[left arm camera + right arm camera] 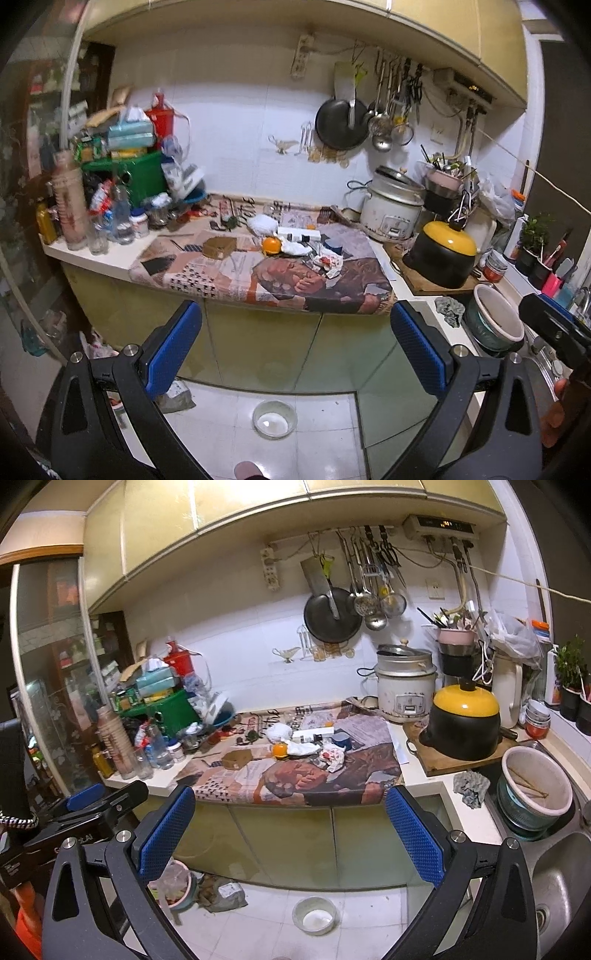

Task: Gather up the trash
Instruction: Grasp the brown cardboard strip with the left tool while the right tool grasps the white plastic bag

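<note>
Newspaper-covered counter point(207, 273), crumpled wrappers point(327, 264), orange point(271, 245), tiled wall point(236, 147), left tongs point(295, 347) and right tongs point(291, 830) wide, empty

Printed newspaper point(236, 266) covers the counter, crumpled paper wrapper point(332, 757) on top; glossy yellow-lidded pot point(463, 716) sits on a wooden board point(443, 764).

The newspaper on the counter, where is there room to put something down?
The front of the newspaper, nearest the cabinet doors, is bare. So is its left part around the small cardboard box. The middle is crowded with the orange and crumpled wrappers.
</note>
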Demonstrator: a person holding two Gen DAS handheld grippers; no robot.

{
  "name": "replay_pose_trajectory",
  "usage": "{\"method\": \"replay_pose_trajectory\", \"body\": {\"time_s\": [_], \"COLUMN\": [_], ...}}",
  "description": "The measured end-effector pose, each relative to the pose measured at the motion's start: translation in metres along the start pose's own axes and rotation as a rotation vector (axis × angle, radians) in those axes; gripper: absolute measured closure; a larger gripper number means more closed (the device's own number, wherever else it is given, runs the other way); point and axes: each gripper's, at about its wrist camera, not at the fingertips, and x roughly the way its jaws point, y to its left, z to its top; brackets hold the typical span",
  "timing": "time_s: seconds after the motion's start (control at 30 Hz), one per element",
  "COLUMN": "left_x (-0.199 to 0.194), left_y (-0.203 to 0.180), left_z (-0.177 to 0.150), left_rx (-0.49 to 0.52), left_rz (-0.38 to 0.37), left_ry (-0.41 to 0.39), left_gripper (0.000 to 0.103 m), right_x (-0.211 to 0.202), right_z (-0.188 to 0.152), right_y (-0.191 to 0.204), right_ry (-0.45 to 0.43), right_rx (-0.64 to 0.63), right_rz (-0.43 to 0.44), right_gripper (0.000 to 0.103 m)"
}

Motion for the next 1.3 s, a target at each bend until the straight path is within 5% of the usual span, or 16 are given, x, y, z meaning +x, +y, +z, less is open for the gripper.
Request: {"method": "replay_pose_trajectory", "body": {"time_s": [0.3, 0.5, 0.83, 1.13, 1.3], "left_x": [0.128, 0.214, 0.334, 0.416, 0.479], "left_y": [0.043, 0.061, 0.101, 0.15, 0.182], "left_z": [0.034, 0.058, 0.061, 0.062, 0.065], "left_rx": [-0.068, -0.014, -0.079, -0.179, -0.129], "left_rz": [-0.005, 0.023, 0.03, 0.251, 0.377], "left_ry": [0.118, 0.236, 0.409, 0.433, 0.471], "left_gripper": [0.001, 0.001, 0.001, 0.001, 0.001], "right_x": [0.094, 0.164, 0.267, 0.367, 0.42], "right_z": [0.024, 0.035, 0.032, 0.042, 0.045], "right_y": [-0.008, -0.015, -0.045, -0.077, -0.094], "right_ry": [0.061, 0.14, 0.308, 0.428, 0.513], "right_rx": [0.004, 0.037, 0.112, 0.064, 0.023], "right_rz": [-0.095, -0.16, -0.169, -0.087, -0.071], "right_gripper": [0.0, 0.0, 0.0, 0.001, 0.001]}}
